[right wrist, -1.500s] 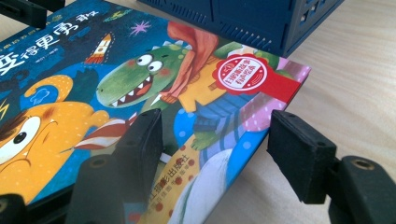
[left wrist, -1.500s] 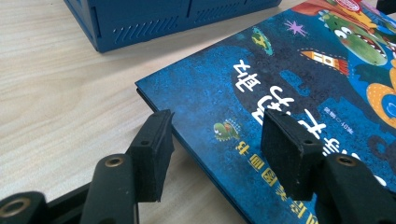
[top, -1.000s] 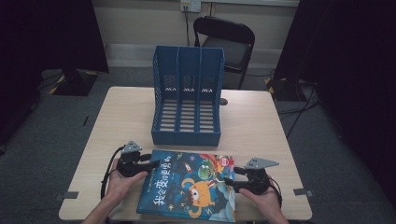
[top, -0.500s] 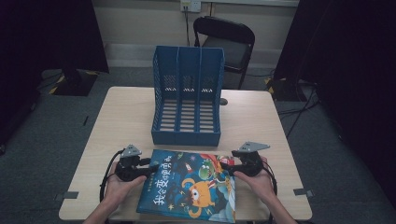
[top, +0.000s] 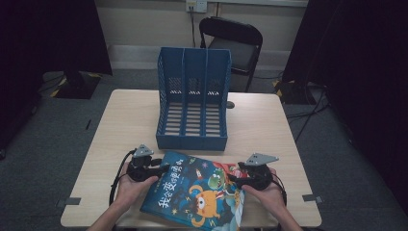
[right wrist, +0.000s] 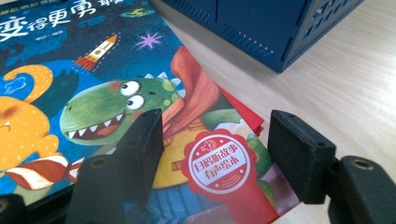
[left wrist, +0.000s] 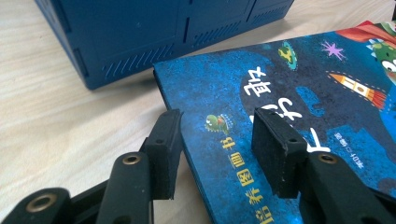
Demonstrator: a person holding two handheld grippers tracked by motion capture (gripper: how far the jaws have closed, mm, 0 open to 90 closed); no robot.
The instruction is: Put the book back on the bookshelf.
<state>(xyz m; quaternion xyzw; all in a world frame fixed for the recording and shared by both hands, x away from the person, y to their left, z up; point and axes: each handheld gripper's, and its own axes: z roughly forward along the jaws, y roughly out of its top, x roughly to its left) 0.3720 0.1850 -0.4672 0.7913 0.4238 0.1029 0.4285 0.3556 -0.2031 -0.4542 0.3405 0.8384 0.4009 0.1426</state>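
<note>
The wooden table (top: 120, 125) has bare room on both sides of the blue three-slot file rack (top: 193, 98), which stands upright at the middle of the far half, its open slots facing the person. Between the rack's low front wall and the near table edge lies the picture book (top: 197, 192), flat and face up, turned slightly askew, its far left corner just short of the rack and its near edge about at the table's rim. The left gripper (top: 161, 168) sits at the book's left edge and the right gripper (top: 234, 179) at its right edge, each held in a hand coming from the bottom. From the left gripper view, the spine edge of the book (left wrist: 280, 93) runs between the jaws: one jaw stands over bare wood, the other over the cover, parted and not pressing, and they have just been closing. In the right gripper view the book's corner with a round red sticker (right wrist: 219, 163) lies between the jaws, which are also apart without clamping, one over the green dinosaur (right wrist: 98, 114), one over the table; these too have just been closing.
</note>
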